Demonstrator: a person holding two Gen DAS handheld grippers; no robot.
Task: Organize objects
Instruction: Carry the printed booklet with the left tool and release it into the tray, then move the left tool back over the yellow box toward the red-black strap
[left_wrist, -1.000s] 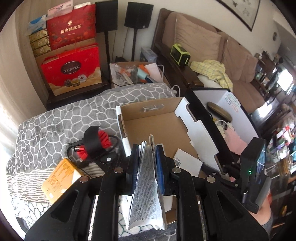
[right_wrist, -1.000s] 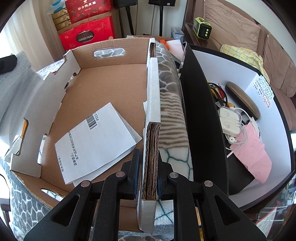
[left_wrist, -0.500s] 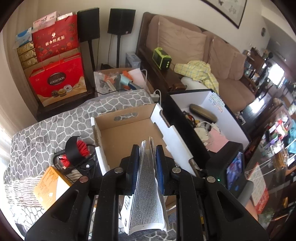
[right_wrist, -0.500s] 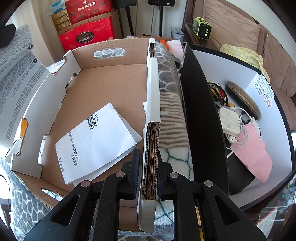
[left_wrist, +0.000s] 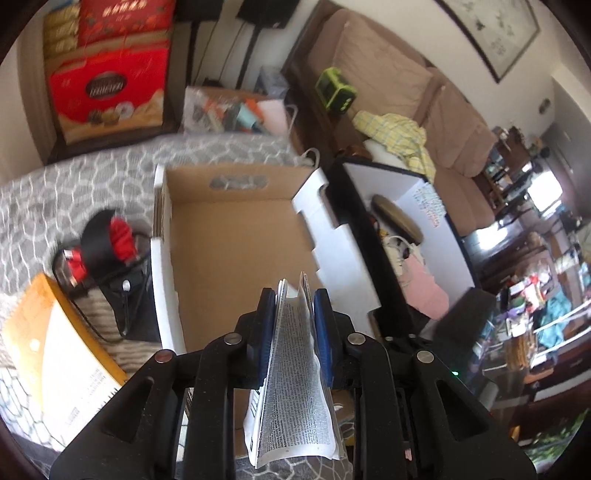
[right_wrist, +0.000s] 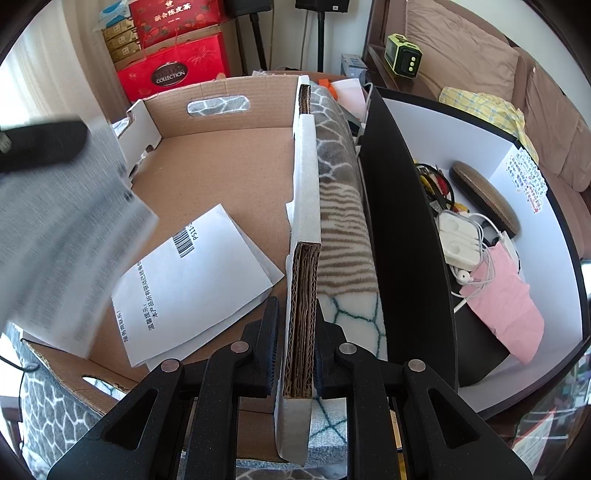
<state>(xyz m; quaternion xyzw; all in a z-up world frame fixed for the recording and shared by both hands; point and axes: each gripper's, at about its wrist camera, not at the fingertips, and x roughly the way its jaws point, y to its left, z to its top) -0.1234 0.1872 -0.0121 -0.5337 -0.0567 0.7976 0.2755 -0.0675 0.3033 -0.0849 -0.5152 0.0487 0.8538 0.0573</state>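
Living room clutter fills the background: a brown sofa at upper right and red gift boxes at upper left. A grey patterned blanket covers the surface below.

Left wrist view: an open cardboard box sits at centre frame. The left claw, at lower centre above the box's near end, holds a folded printed leaflet between its pads; its jaws have just been opening slightly, with the leaflet between them. A red and black strap bundle lies at left on the blanket, an orange booklet at lower left.

Right wrist view: the right claw, at lower centre, is clamped on the box's right wall. White papers with a barcode lie flat on the box floor. The leaflet appears blurred at left. A black tray of cables stands at right.
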